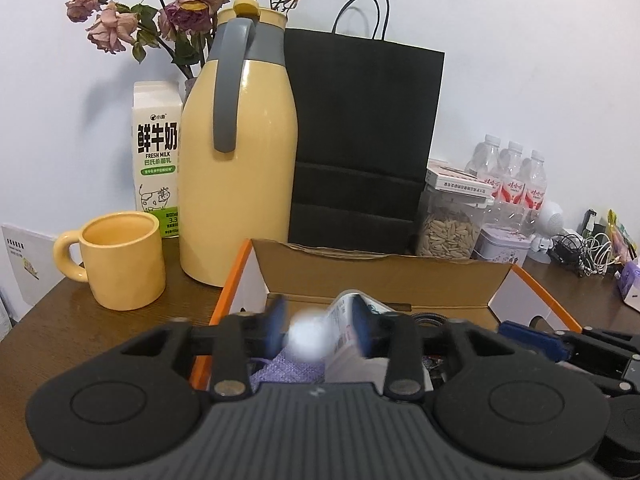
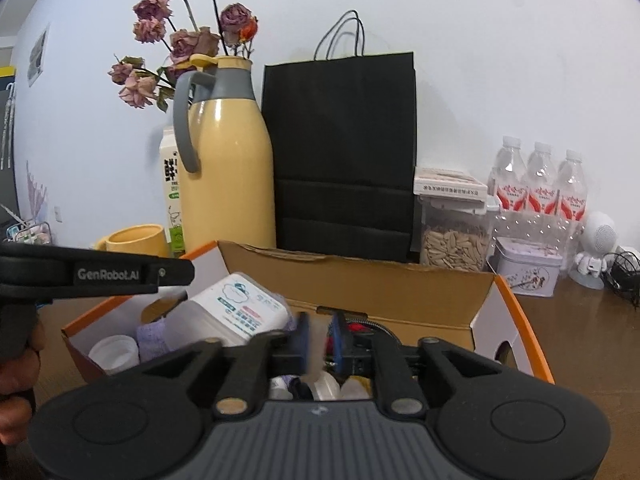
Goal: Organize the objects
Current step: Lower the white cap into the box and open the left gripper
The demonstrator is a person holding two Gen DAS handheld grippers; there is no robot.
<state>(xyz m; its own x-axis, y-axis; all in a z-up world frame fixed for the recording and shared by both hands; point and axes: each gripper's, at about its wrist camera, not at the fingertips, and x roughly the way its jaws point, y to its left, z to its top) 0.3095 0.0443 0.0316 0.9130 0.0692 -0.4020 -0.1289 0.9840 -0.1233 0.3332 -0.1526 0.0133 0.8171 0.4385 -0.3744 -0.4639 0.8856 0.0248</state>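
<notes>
The left gripper (image 1: pixel 320 330) points forward and slightly down, its two blue pads (image 1: pixel 276 326) set apart with a white bottle (image 1: pixel 340 340) between them, the right pad pressing its side; whether the left pad touches is blurred. The right gripper (image 2: pixel 319 338) sits to its right at a similar height, pads (image 2: pixel 302 338) a narrow gap apart with nothing clearly caught between them. In the right wrist view the left gripper's black body reaches in from the left edge, the person's left hand (image 2: pixel 16 380) wrapped around its handle.
</notes>
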